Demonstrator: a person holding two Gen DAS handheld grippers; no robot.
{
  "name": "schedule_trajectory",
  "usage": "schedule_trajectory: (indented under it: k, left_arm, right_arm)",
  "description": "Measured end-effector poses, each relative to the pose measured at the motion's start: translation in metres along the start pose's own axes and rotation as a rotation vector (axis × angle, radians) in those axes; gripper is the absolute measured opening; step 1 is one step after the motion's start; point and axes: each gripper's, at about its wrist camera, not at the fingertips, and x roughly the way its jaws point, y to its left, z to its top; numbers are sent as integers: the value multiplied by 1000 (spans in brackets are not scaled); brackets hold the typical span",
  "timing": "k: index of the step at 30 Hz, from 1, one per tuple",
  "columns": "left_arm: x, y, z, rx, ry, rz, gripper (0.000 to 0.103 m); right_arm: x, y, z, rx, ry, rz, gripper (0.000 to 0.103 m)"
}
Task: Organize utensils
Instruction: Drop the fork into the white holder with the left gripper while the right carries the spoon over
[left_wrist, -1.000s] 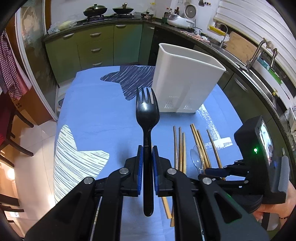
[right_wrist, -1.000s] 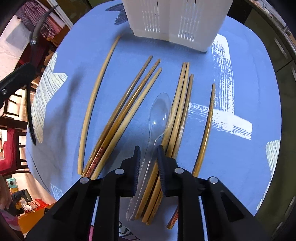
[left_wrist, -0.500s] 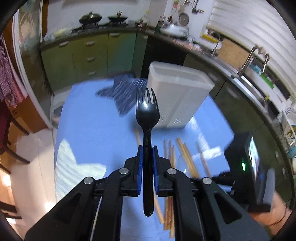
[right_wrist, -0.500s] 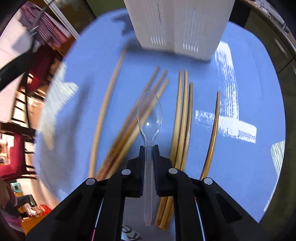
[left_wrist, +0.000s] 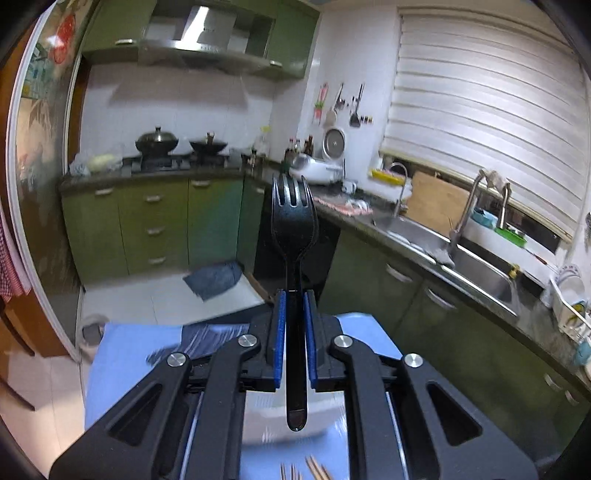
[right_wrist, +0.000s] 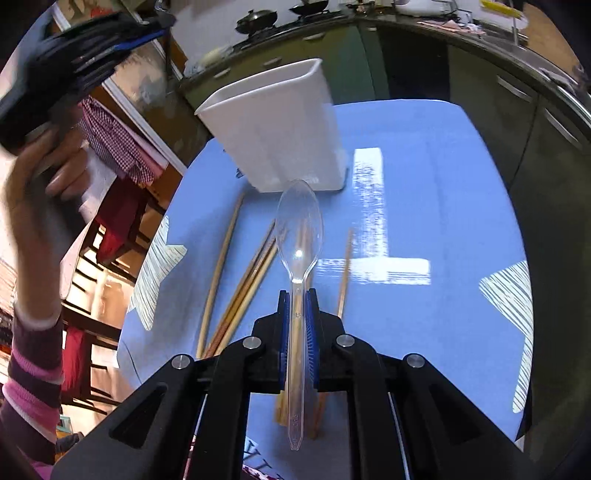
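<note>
Utensils: black fork (left_wrist: 293, 236) clamped in left gripper (left_wrist: 294, 343), tines forward | clear spoon (right_wrist: 298, 251) clamped in right gripper (right_wrist: 297, 332), bowl toward white holder (right_wrist: 275, 122) ahead | chopsticks (right_wrist: 240, 280) on blue cloth (right_wrist: 443, 206) below

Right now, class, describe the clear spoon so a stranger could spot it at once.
Find the blue tablecloth with the white holder. Nearer than it, above the wooden chopsticks, the clear spoon is pinched by the right gripper: the only transparent utensil.
</note>
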Motion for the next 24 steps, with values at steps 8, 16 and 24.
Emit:
schedule_trajectory:
  k: [8, 16, 24]
  left_arm:
    - [52, -3, -25, 64, -43, 65, 10]
    - [47, 1, -54, 102, -15, 66, 10]
    - [32, 13, -70, 127, 21, 70, 38]
  right_arm:
    - [-8, -8, -4, -1, -42, 12, 10]
    - [-33, 5, 22, -29, -139, 23, 10]
    - [-68, 8, 76, -11, -316, -43, 10]
